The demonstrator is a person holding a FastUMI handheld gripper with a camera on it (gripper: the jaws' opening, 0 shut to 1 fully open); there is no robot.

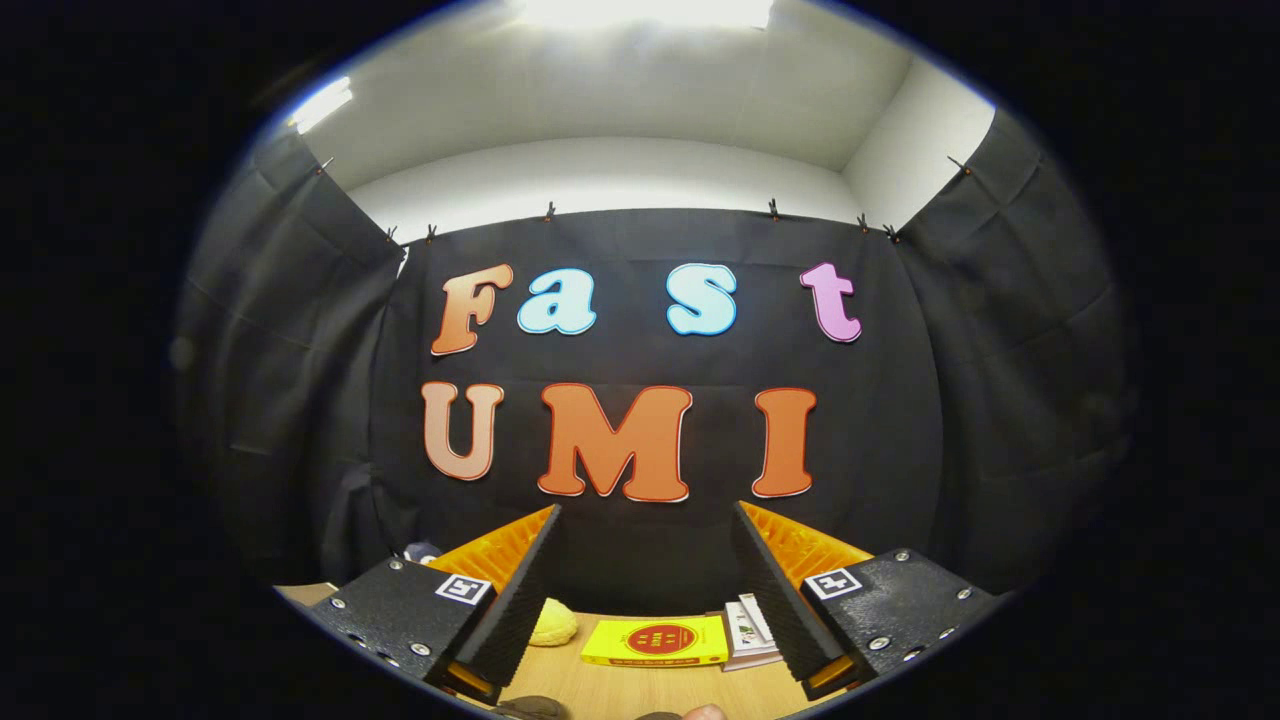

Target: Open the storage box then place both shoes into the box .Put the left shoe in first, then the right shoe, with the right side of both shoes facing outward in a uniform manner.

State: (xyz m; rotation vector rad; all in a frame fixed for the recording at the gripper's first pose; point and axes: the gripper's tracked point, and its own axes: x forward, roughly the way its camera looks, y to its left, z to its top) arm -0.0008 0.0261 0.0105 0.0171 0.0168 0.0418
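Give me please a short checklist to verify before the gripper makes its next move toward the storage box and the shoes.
1. Gripper open: ok, the fingers stand wide apart with nothing between them.
2. Storage box located: cannot tell.
3. Shoes located: cannot tell; a dark shape lies on the table below the fingers, too little to identify.
4. Table ahead free of clutter: not ok; a yellow box, booklets and a pale yellow object lie there.
5. Gripper aimed at the work: not ok; it points at the booth wall.

wooden table (pixel 640 690) | yellow box (pixel 657 642) | booklets (pixel 748 632) | yellow lump (pixel 553 622)
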